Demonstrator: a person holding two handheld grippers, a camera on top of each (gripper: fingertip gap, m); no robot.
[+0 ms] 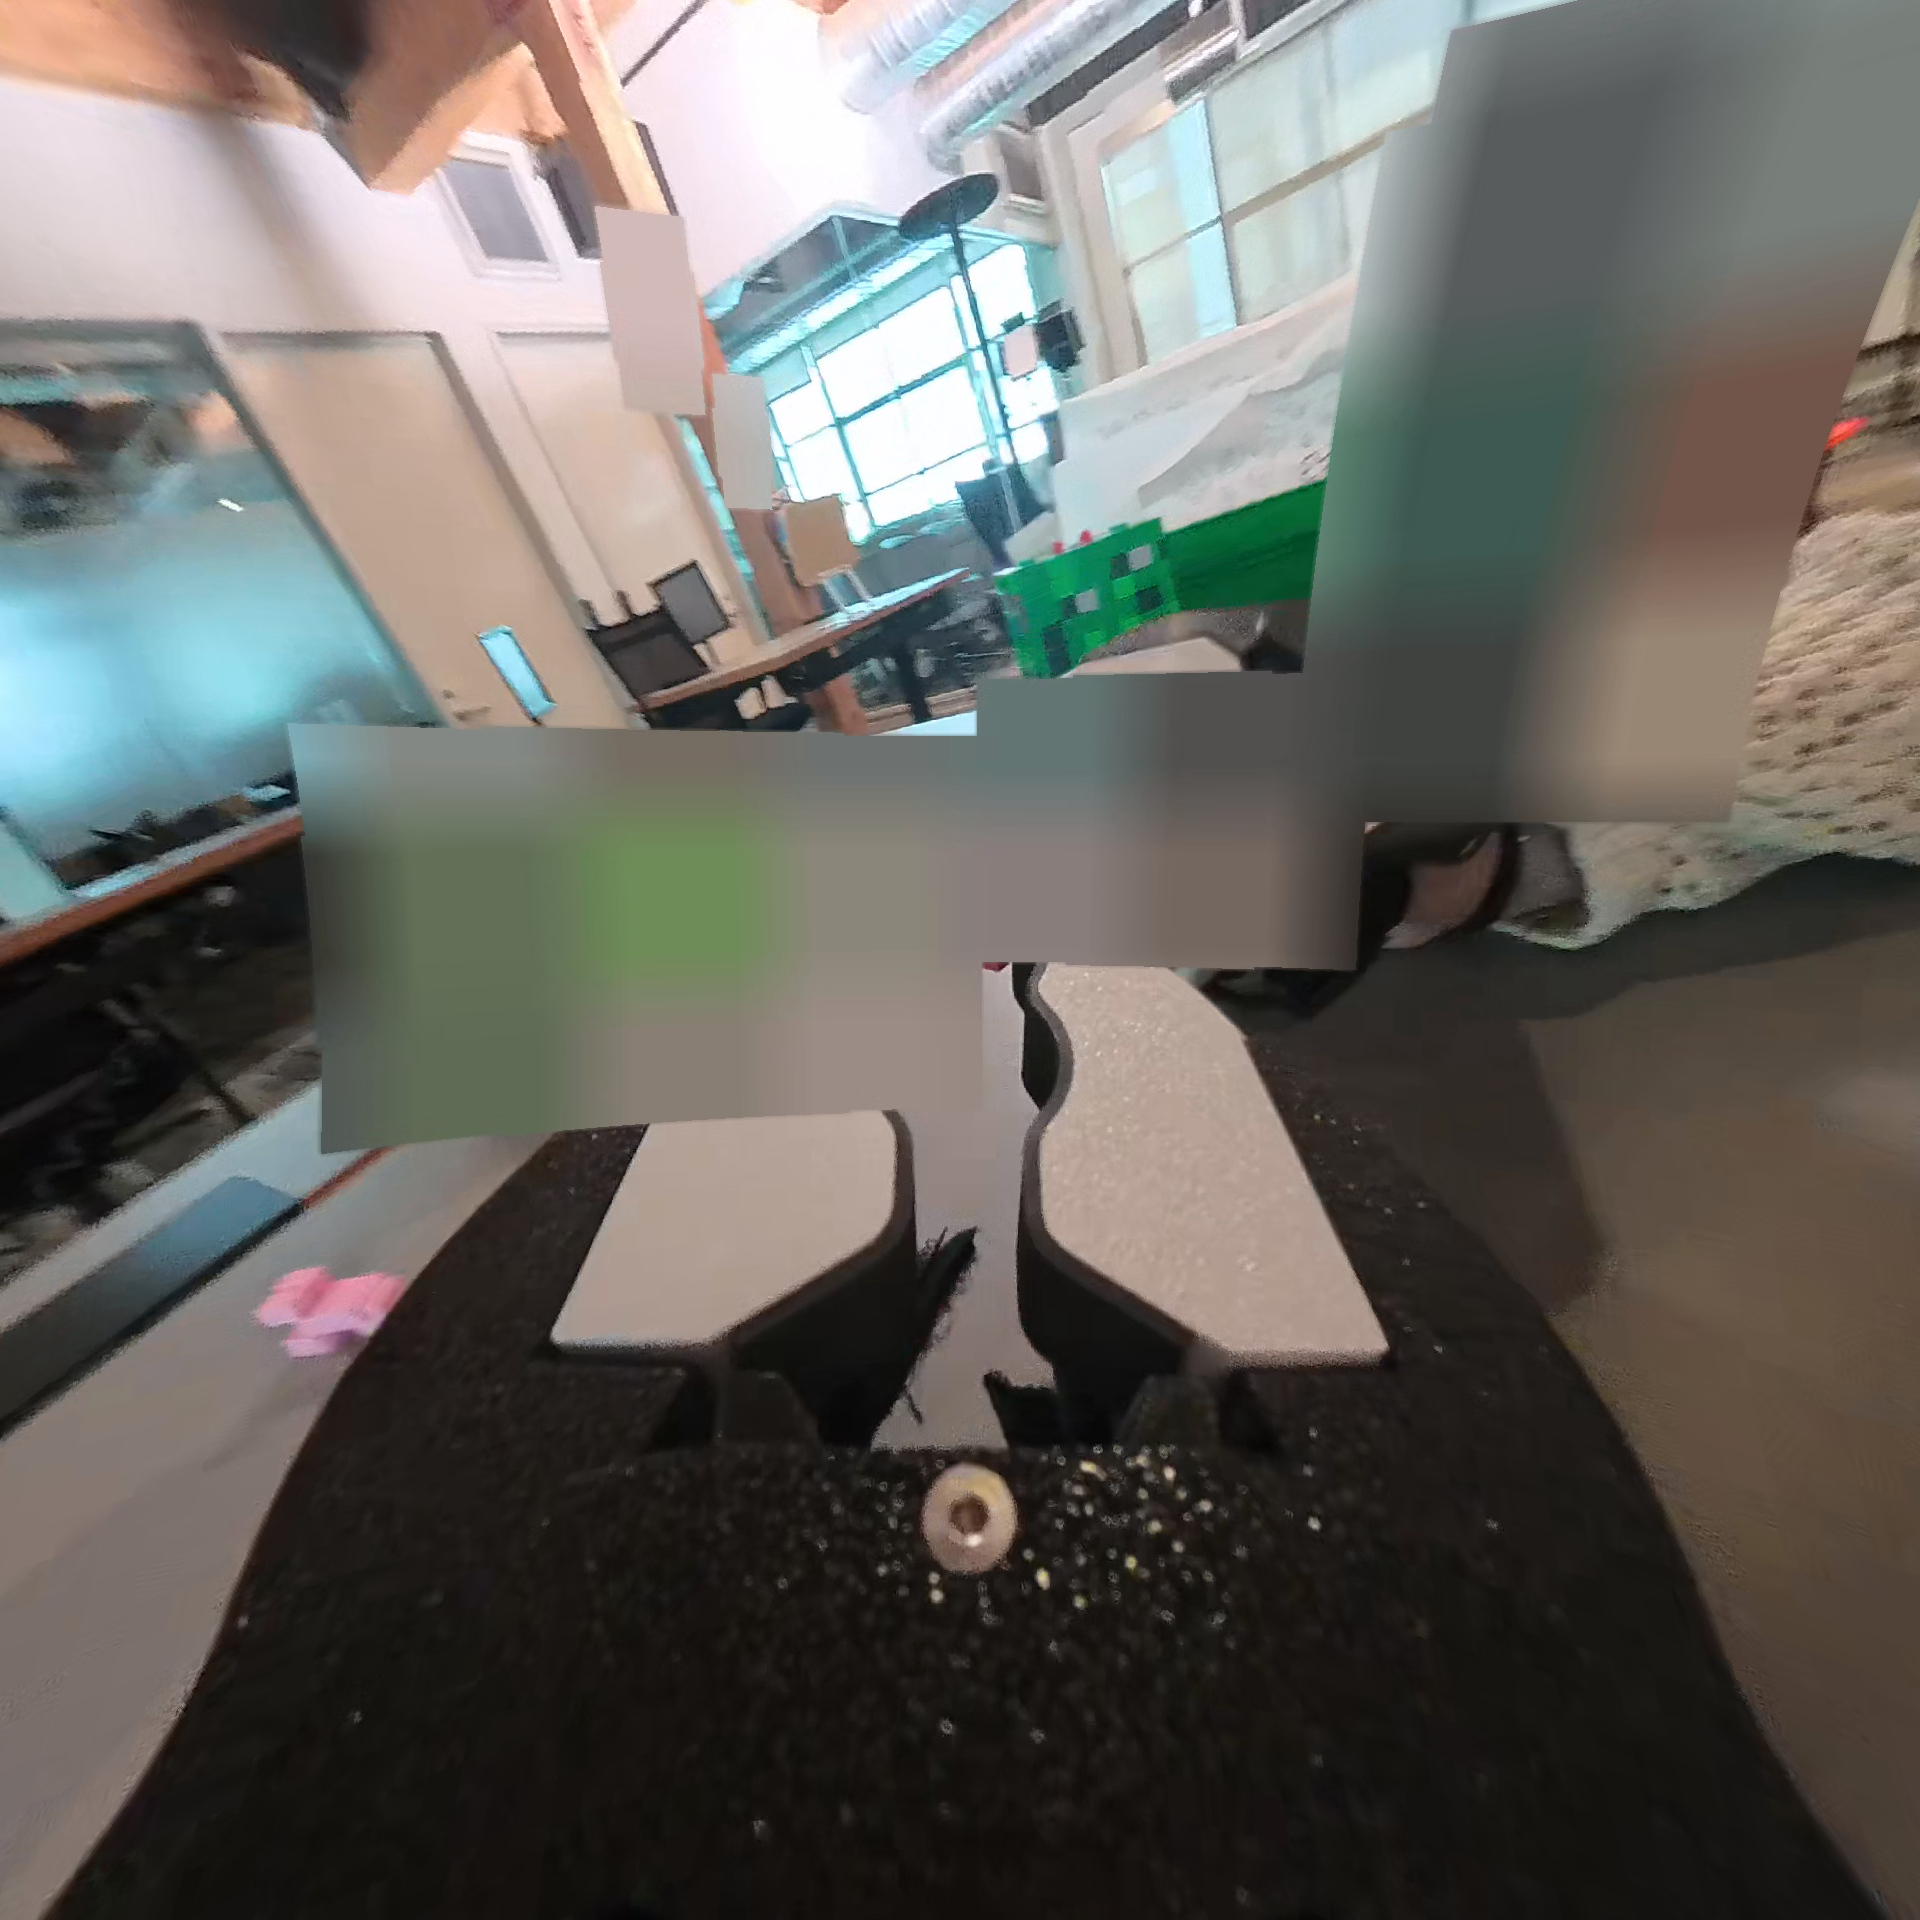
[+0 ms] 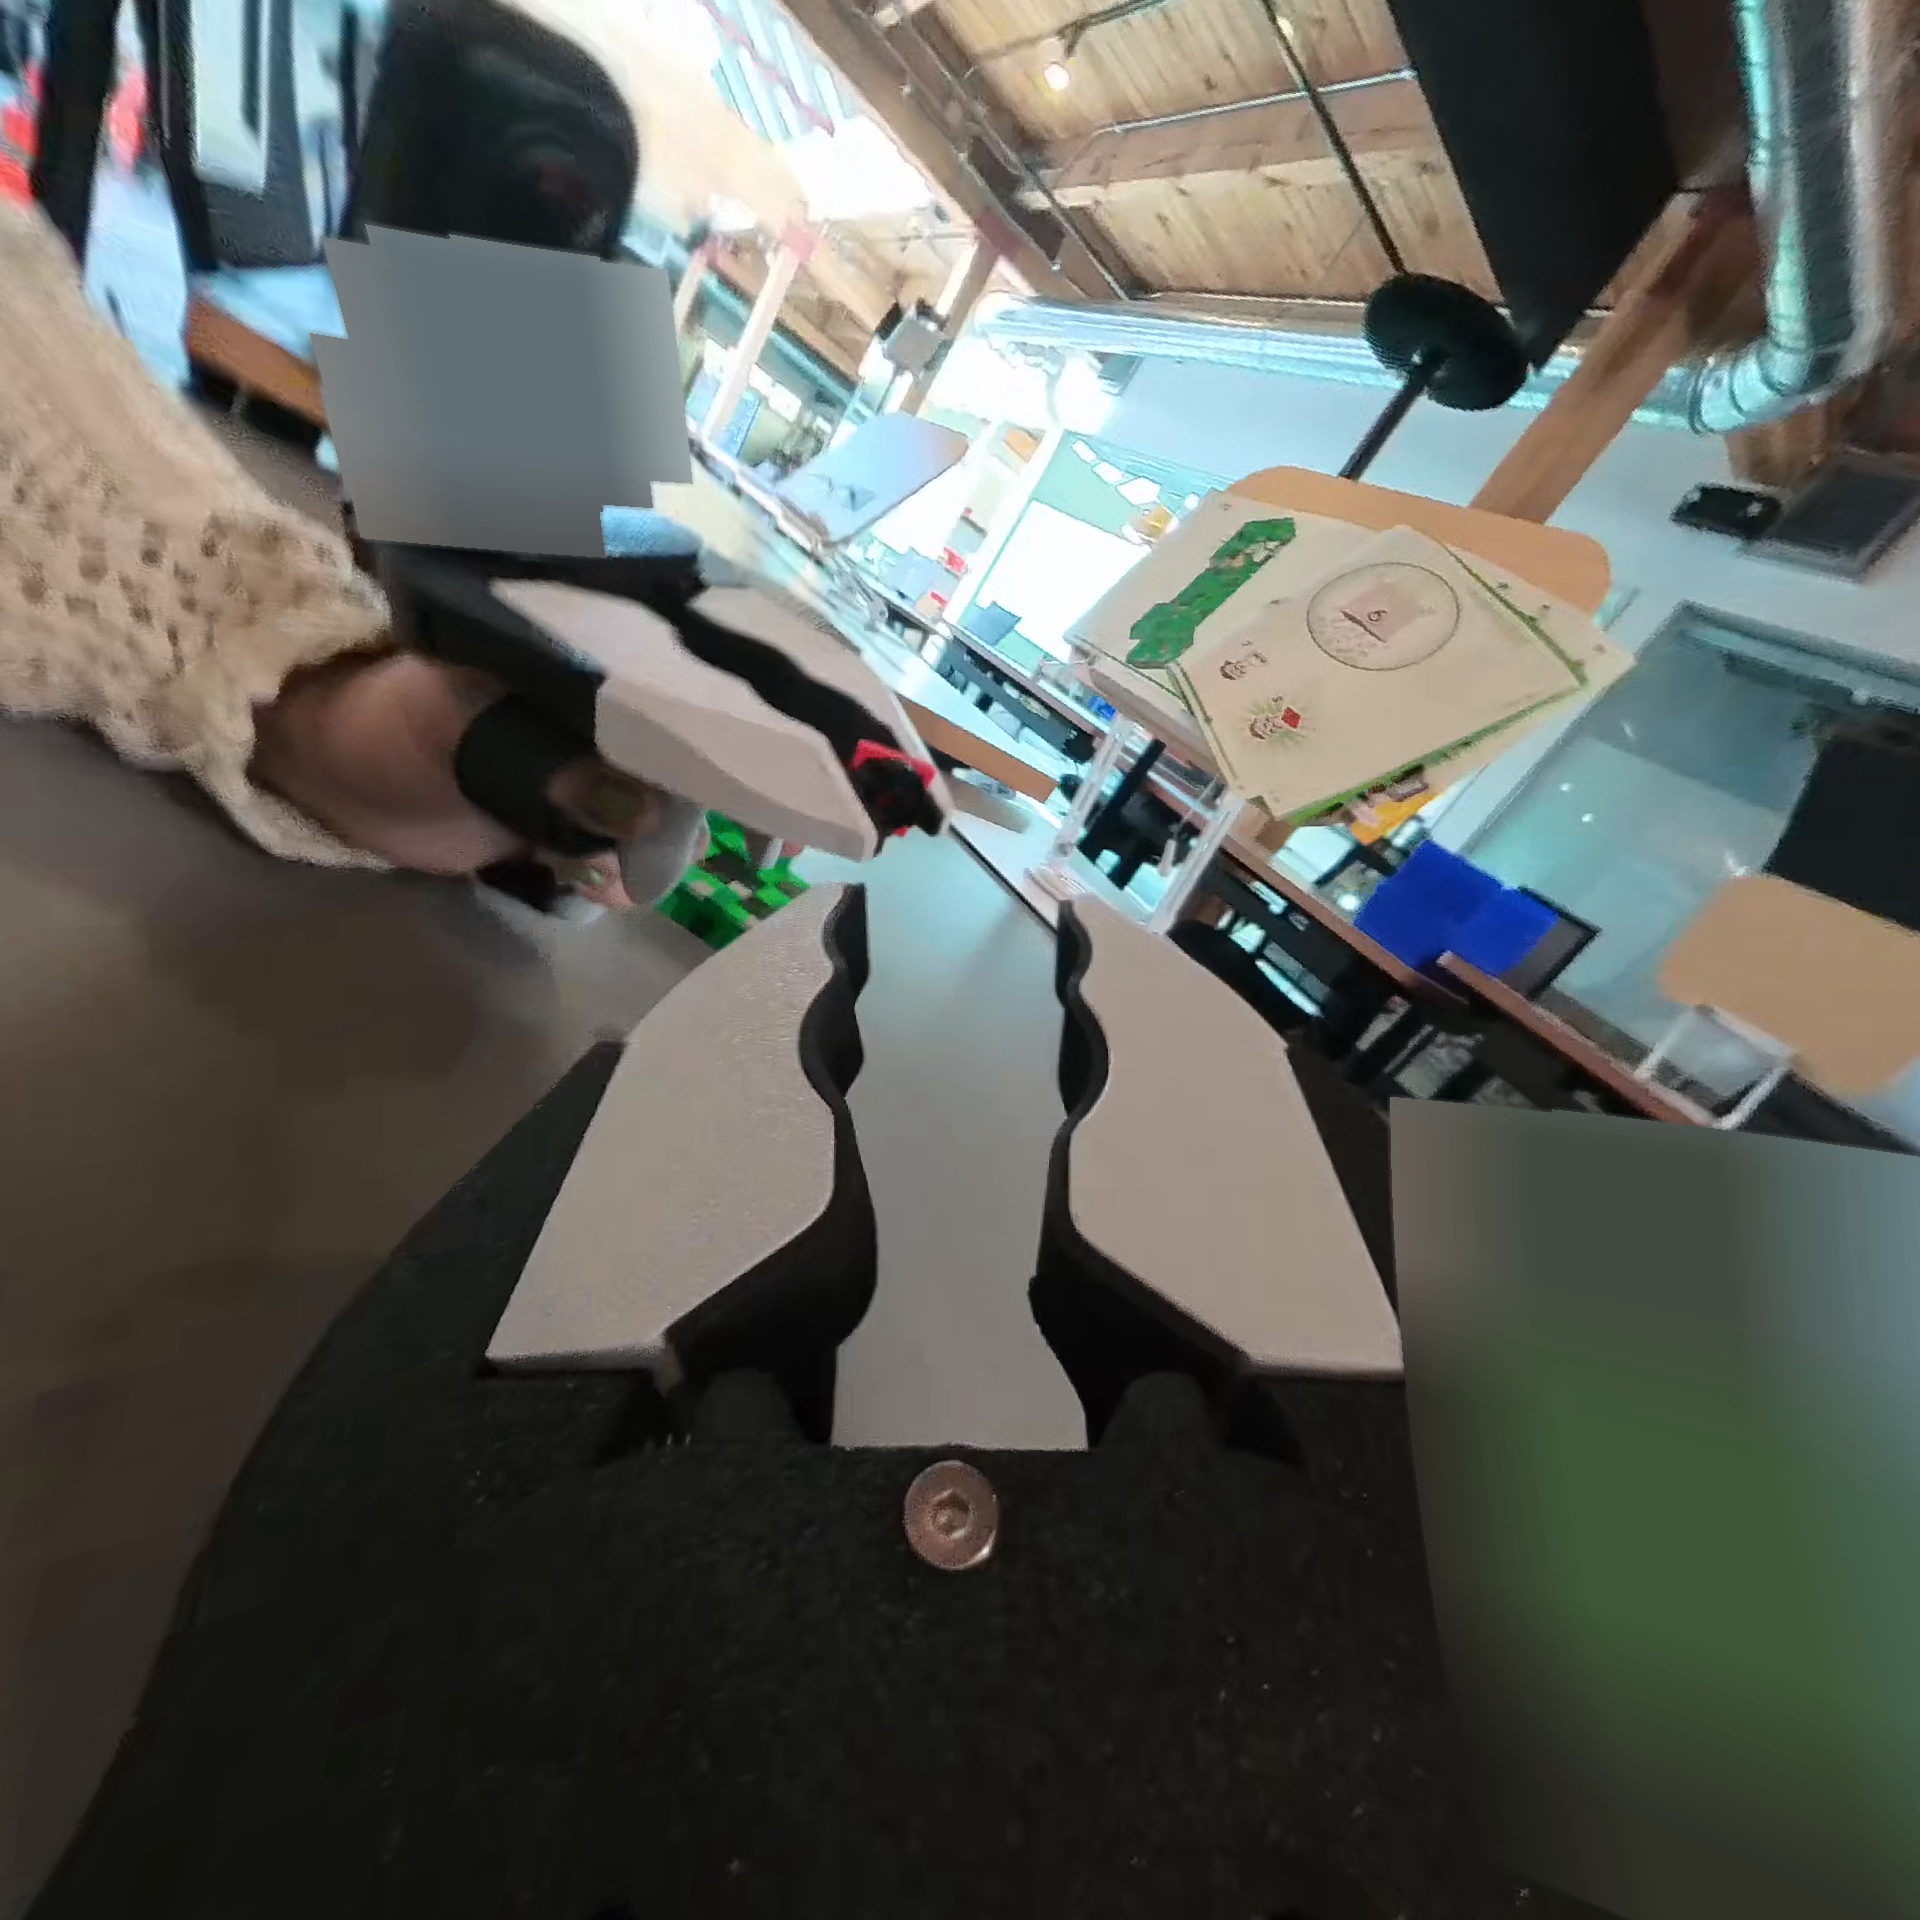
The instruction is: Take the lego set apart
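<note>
- While your left hand-held gripper (image 2: 899, 805) sits up and to the left of the right one, it pinches a small red-and-black lego piece (image 2: 888, 779) at its tips, nearly closed.
- Green lego set (image 2: 727, 899) rests on the grey counter (image 2: 208, 1039) just beneath that left gripper, so left is nearer; its long axis is hidden.
- Your right hand-held gripper (image 2: 961, 935) is parted wide and empty, pointing past the set's right side.

Left hand-held gripper (image 2: 894, 800) above lego set (image 2: 727, 894) on table (image 2: 260, 1039).
</note>
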